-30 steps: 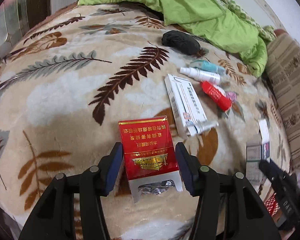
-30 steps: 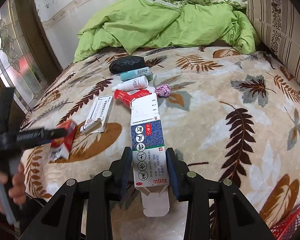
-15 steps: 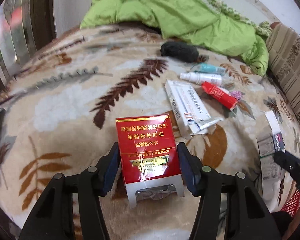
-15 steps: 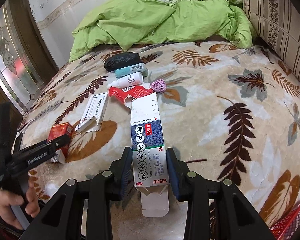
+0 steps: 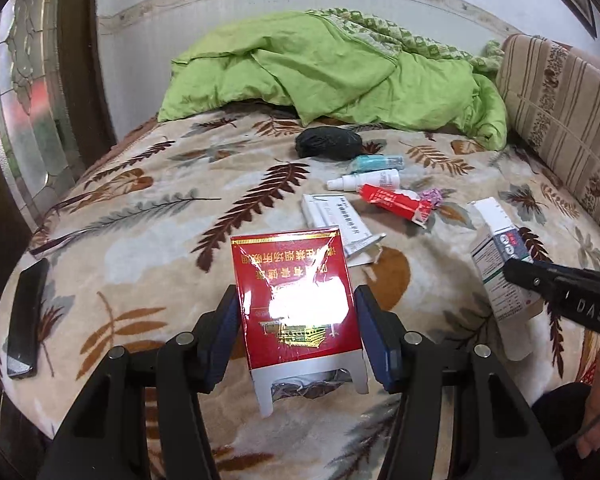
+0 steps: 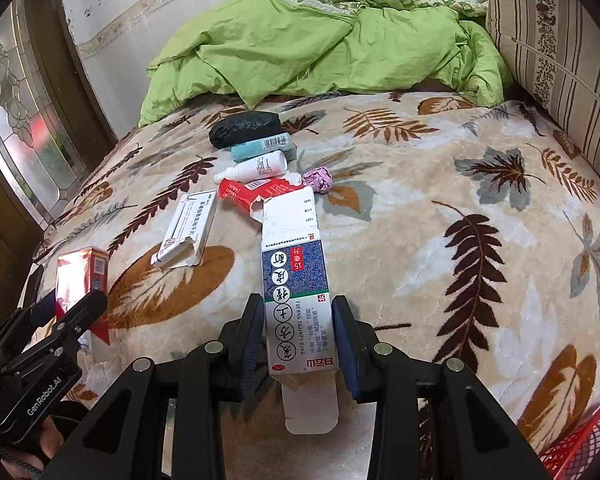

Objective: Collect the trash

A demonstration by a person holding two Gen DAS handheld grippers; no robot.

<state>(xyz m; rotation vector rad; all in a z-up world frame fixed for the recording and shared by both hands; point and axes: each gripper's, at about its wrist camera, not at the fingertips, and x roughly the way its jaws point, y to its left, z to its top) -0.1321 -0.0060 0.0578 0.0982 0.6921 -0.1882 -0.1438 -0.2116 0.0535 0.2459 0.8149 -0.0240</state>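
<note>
My left gripper [image 5: 296, 332] is shut on a red cigarette pack [image 5: 296, 300] and holds it above the leaf-patterned blanket [image 5: 148, 216]. My right gripper [image 6: 298, 336] is shut on a long blue-and-white medicine box [image 6: 296, 280], lifted off the bed; the box also shows in the left wrist view [image 5: 500, 264]. Further back on the bed lie a white box with a tube [image 5: 336, 224], a torn red box [image 5: 396, 202], a white bottle [image 5: 364, 180], a teal box [image 5: 376, 162], a black bag [image 5: 328, 142] and a pink crumpled wrapper [image 6: 318, 179].
A dark phone [image 5: 26, 316] lies at the bed's left edge. A green quilt [image 5: 340, 76] is heaped at the back. A striped cushion [image 6: 556, 48] lines the right side. A red mesh basket [image 6: 584, 436] shows at the lower right.
Both grippers have lifted their boxes off the blanket and tilted up, so more of the wall and quilt shows. The right gripper has come closer in the left wrist view.
</note>
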